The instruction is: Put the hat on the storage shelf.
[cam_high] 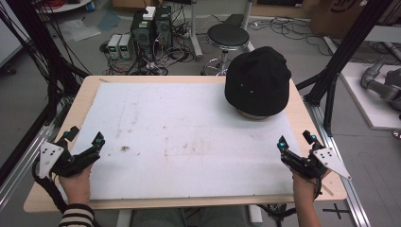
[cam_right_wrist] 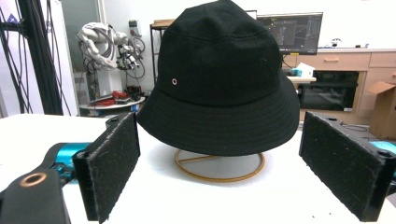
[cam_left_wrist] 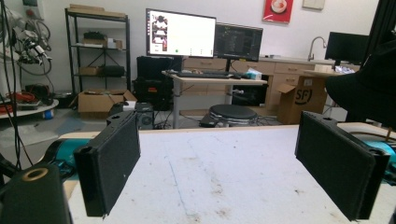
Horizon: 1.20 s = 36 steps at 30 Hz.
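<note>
1. From the high view, a black hat (cam_high: 257,80) sat on a stand at the table's (cam_high: 85,97) far right; both grippers rested at the near corners.
2. In the left gripper view, the left gripper (cam_left_wrist: 233,161) stood wide, empty.
3. In the right gripper view, the right gripper (cam_right_wrist: 243,163) stood wide, empty, facing the hat on its stand (cam_right_wrist: 219,164).

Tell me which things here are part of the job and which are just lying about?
Part of the job:
- black bucket hat
- gold wire stand under the hat
- left gripper, open
- right gripper, open, facing the hat
- white mat on the table

Just lying about:
- round stool
- computer towers
- monitors
- cardboard box
</note>
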{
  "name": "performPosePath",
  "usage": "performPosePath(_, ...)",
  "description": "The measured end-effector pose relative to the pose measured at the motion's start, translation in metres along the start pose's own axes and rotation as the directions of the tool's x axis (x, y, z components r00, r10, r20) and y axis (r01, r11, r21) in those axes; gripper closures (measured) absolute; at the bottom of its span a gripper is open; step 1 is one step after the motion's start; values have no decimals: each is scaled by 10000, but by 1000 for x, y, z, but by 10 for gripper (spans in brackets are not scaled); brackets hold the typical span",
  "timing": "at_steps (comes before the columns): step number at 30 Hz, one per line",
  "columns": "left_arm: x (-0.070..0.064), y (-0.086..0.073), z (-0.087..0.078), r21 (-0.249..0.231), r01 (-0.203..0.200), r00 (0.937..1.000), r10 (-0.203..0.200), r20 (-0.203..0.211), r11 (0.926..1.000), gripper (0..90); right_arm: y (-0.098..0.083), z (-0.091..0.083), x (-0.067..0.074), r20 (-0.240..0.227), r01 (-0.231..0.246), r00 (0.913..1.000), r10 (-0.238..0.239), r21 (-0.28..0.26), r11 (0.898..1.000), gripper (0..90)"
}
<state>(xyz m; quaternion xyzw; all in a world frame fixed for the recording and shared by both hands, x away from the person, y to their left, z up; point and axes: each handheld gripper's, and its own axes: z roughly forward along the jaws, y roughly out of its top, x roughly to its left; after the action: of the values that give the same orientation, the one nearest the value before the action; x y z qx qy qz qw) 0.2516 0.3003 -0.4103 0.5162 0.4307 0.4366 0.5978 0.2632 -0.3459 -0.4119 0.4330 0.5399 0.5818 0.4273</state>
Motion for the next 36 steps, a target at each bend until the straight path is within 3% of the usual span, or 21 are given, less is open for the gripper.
performPosePath(17, 2, 1, -6, -26, 2, 9999, -3, -124, 10000, 145, -2, 6, 7, -322, 172, 9993, -170, 64, 9998, 121)
performPosePath(36, 0, 0, -4, 19, -96, 10000, 96, 0, 10000, 145, -4, 5, 4, -202, 175, 9996, -174, 59, 9998, 121)
